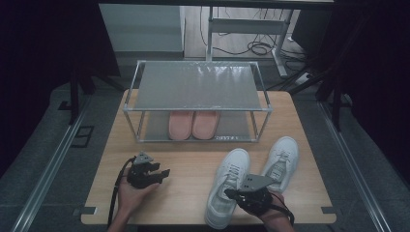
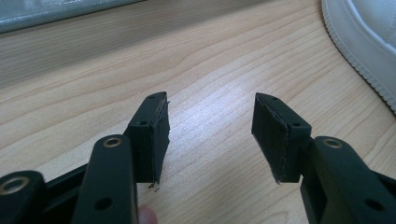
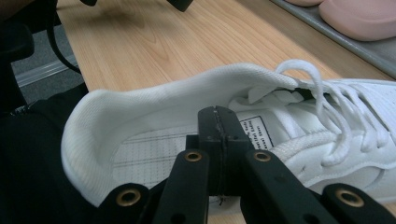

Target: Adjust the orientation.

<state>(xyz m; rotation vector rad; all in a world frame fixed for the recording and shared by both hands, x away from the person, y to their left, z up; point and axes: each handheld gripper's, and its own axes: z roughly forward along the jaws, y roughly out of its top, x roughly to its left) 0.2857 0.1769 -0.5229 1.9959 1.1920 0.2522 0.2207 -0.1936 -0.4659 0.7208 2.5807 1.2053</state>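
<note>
I see my right gripper (image 3: 217, 140) with its jaws clenched flat together, empty, poised over the mesh-lined opening of the white leather sneaker (image 1: 226, 186) at lower centre of the high view. My left gripper (image 2: 210, 135) hangs released above the wood-grain table (image 2: 93, 84).

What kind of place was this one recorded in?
Probably a lab or workshop set up for recording, not a home. A wooden table stands alone between dark curtains. Loose cables lie on the floor behind it, by a metal desk frame. A shoe rack stands on the table.
</note>
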